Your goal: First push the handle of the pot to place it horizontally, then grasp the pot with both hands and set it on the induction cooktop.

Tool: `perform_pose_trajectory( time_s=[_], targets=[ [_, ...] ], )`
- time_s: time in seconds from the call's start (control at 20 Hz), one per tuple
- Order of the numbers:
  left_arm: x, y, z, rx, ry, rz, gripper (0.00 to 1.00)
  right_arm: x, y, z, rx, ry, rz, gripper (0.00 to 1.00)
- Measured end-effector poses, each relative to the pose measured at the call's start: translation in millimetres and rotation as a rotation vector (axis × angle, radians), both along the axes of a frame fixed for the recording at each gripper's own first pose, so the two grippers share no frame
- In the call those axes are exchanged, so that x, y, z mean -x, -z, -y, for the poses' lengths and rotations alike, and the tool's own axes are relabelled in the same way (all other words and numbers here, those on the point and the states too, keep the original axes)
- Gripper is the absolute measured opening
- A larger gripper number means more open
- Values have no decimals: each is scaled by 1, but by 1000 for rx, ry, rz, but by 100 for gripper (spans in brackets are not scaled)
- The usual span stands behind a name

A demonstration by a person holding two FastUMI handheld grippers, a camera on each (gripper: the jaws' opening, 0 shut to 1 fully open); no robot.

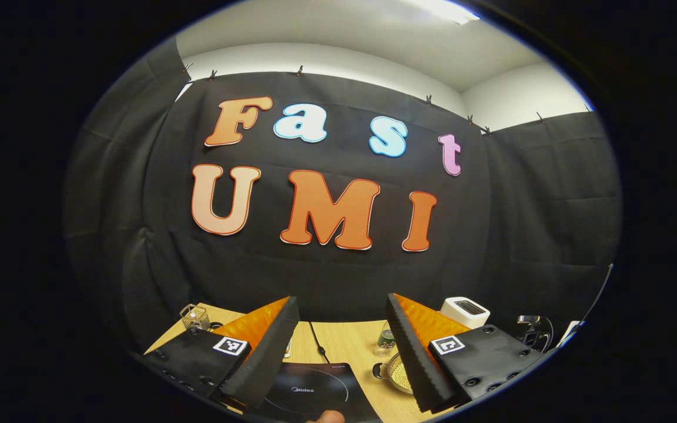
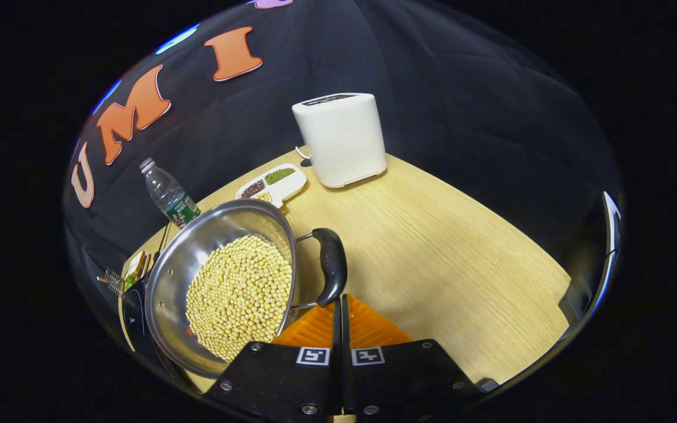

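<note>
Because your right tool (image 2: pixel 339 305), fingers pressed together, sits at the near end of the black handle (image 2: pixel 331 264) on the steel pot of pale beans (image 2: pixel 221 282), a hard shove could spill beans across the wooden desk (image 2: pixel 444 252); your left tool (image 1: pixel 341 335) hangs spread above the black induction cooktop (image 1: pixel 315 390).

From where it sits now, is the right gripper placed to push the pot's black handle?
Probably yes. The right gripper is shut, its tips right at the near end of the black handle of the pot, with nothing between them. Bare table lies beside the handle, so the way looks free.
</note>
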State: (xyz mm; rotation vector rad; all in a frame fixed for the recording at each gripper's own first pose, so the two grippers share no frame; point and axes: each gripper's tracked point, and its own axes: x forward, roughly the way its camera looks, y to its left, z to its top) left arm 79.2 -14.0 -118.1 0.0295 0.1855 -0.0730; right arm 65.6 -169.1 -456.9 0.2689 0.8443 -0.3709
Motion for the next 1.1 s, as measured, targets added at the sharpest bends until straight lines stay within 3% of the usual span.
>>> perform_pose_trajectory(
  time_s=[0.75, 1.1],
  targets=[
    [-30, 57, -15, 32, -32, -93, 98, -40, 3, 12, 17, -7, -14, 0],
    [-32, 114, 2, 25, -13, -168, 98, -38, -9, 20, 42, -10, 14, 0]
  ],
)
